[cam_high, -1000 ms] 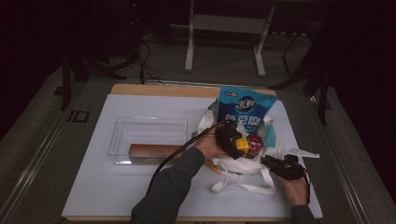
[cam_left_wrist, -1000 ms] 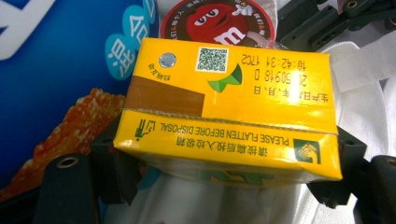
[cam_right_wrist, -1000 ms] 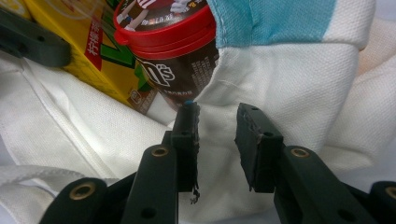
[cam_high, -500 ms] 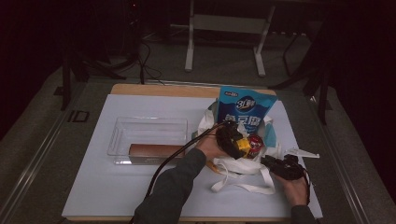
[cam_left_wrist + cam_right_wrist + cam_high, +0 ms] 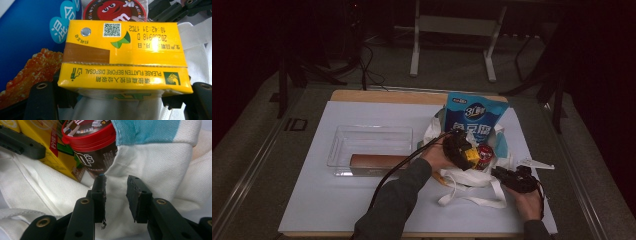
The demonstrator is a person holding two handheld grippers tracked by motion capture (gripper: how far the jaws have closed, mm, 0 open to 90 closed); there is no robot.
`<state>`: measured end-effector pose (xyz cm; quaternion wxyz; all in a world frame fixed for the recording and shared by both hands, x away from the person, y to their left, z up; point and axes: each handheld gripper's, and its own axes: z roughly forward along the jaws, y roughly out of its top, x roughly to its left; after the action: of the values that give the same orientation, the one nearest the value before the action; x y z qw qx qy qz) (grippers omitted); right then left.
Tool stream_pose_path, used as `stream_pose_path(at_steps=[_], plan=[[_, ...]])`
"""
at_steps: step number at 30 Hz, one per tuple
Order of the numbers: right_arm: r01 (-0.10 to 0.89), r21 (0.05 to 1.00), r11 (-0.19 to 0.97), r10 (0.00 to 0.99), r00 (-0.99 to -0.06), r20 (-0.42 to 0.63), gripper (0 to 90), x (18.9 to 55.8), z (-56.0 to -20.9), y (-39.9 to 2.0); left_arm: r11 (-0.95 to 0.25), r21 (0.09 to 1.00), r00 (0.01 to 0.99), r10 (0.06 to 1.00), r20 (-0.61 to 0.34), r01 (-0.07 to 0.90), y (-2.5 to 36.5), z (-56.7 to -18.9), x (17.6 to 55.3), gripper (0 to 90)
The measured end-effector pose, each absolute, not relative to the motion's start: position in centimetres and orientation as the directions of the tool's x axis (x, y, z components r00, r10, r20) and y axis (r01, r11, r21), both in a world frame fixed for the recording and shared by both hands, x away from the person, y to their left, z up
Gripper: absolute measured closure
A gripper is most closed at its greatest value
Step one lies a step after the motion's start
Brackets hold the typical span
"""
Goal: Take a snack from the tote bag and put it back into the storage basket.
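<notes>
A white tote bag [image 5: 467, 177] lies open on the table. In it are a blue snack bag [image 5: 474, 117] and a red-lidded M&M's can [image 5: 484, 155]. My left gripper [image 5: 464, 152] is at the bag's mouth. Its jaws have just been closing and now press on the ends of a yellow drink carton [image 5: 122, 50], held crosswise right beside the can [image 5: 115, 10]. My right gripper [image 5: 116, 178] is at the bag's right edge, below the can [image 5: 92, 145]. Its jaws stand apart, with white bag cloth [image 5: 155, 157] showing in the gap.
Left of the bag stands a clear plastic tray [image 5: 362, 137], with a brown roll [image 5: 377, 161] along its front. A white sheet [image 5: 337, 200] covers the table. A small white piece [image 5: 537, 164] lies to the right, and metal stand legs [image 5: 414, 55] rise beyond the table.
</notes>
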<state>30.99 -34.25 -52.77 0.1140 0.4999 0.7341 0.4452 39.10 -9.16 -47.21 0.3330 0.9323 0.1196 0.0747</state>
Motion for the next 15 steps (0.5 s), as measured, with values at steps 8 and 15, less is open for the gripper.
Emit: stream_pose_path(at_steps=[8, 15], plan=[[0.631, 0.769, 0.102, 0.835, -0.474, 0.278, 68.2, 31.0, -52.8, -34.3, -0.734, 0.662, 0.960, 0.269, 0.082, 0.150, -8.5, -46.1, 38.8, 28.9], [0.628, 0.772, 0.099, 0.835, -0.475, 0.279, 68.1, 31.0, -52.8, -34.3, -0.724, 0.683, 0.959, 0.255, 0.126, 0.103, -8.0, -44.5, 38.1, 28.8]])
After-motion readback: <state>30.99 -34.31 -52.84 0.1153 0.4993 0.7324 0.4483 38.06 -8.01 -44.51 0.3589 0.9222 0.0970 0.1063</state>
